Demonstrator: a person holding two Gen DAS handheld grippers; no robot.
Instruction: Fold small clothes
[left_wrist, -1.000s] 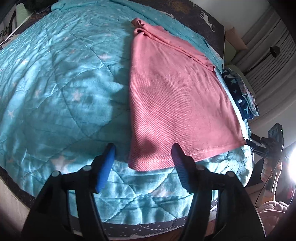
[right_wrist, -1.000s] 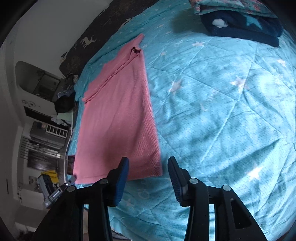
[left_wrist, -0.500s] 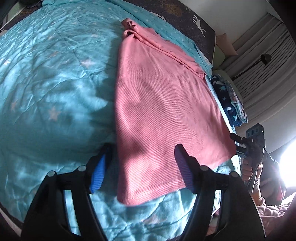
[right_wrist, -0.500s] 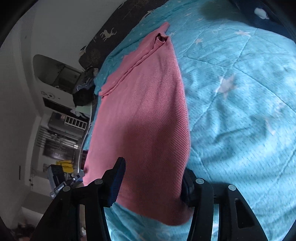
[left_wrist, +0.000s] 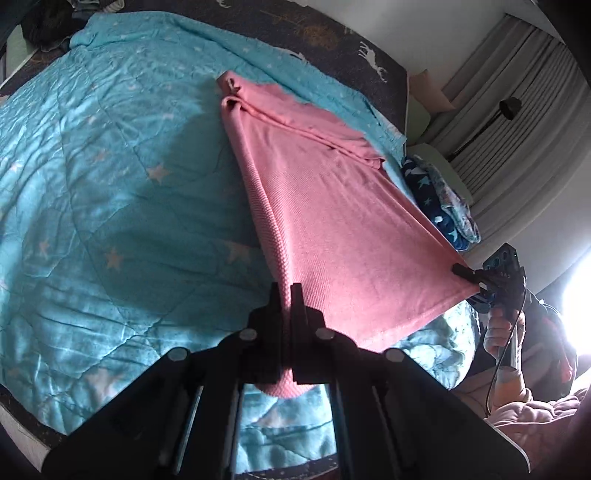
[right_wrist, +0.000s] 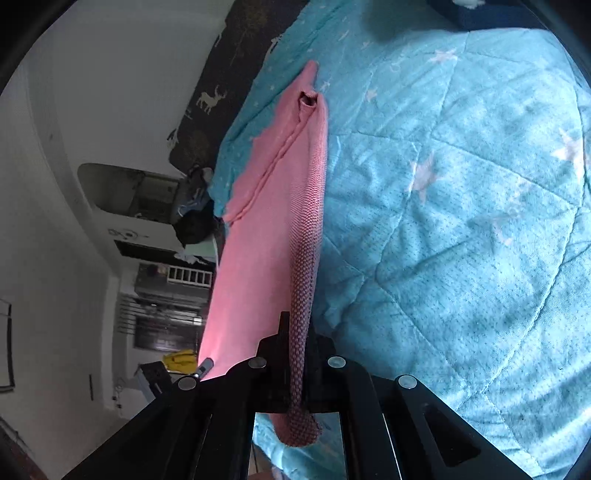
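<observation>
Where a second ago both stood apart over the flat hem, the left tool (left_wrist: 286, 291) and right tool (right_wrist: 295, 332) now each clamp a near corner of the pink garment (left_wrist: 332, 221), lifting that edge off the bed (left_wrist: 110, 184): fold can begin.

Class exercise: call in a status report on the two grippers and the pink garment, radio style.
Left gripper jaws shut on pink garment, near corner. Right gripper shut on other near corner. Hem lifted off teal quilt. Folded pile clear at the side.

Waffle-knit pink garment (left_wrist: 343, 236); quilted turquoise bedspread (left_wrist: 110, 192).
</observation>
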